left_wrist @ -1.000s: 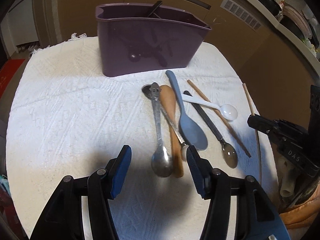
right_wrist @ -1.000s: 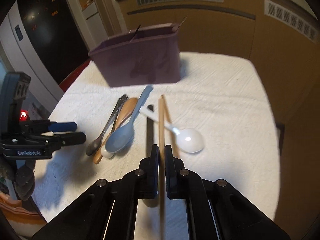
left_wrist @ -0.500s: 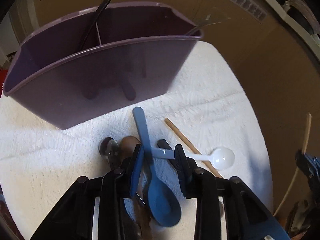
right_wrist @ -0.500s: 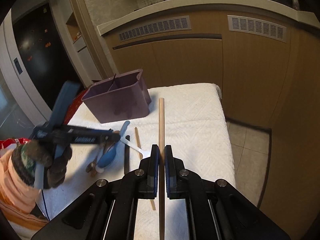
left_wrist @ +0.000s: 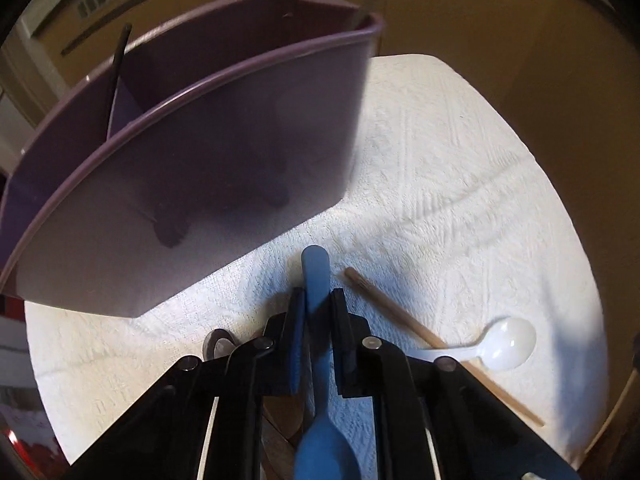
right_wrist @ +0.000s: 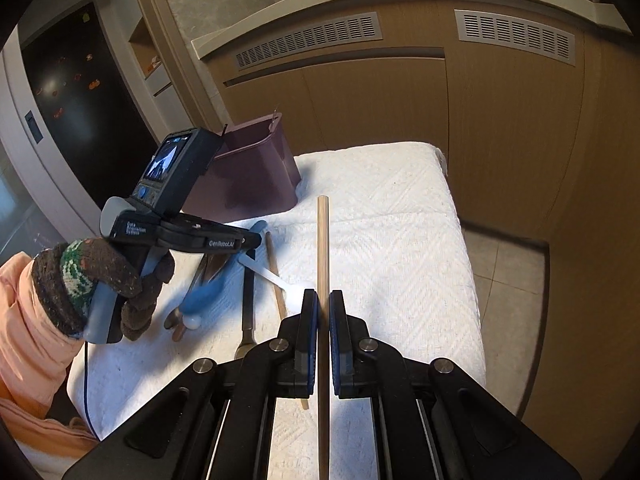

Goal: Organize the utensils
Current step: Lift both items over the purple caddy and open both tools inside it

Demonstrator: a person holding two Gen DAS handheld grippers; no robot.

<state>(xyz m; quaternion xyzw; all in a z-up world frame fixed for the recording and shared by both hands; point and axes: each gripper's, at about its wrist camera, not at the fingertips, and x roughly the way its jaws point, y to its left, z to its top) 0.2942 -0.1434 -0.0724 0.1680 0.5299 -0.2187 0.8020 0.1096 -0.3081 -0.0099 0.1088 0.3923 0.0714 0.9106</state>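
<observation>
White towel (left_wrist: 460,168) on table | your left gripper (left_wrist: 316,312) pinches blue spoon (left_wrist: 320,408) near purple caddy (left_wrist: 200,184) | your right gripper (right_wrist: 323,312) pinches chopstick (right_wrist: 322,248)

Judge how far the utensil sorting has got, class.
Done: a dark utensil already stands in the purple bin. In hand: left gripper clamps the blue spoon; right gripper clamps a chopstick. Left: white spoon, second chopstick on the towel.

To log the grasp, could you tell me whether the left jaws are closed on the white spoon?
No, they grip the blue spoon; the white spoon lies free.
</observation>
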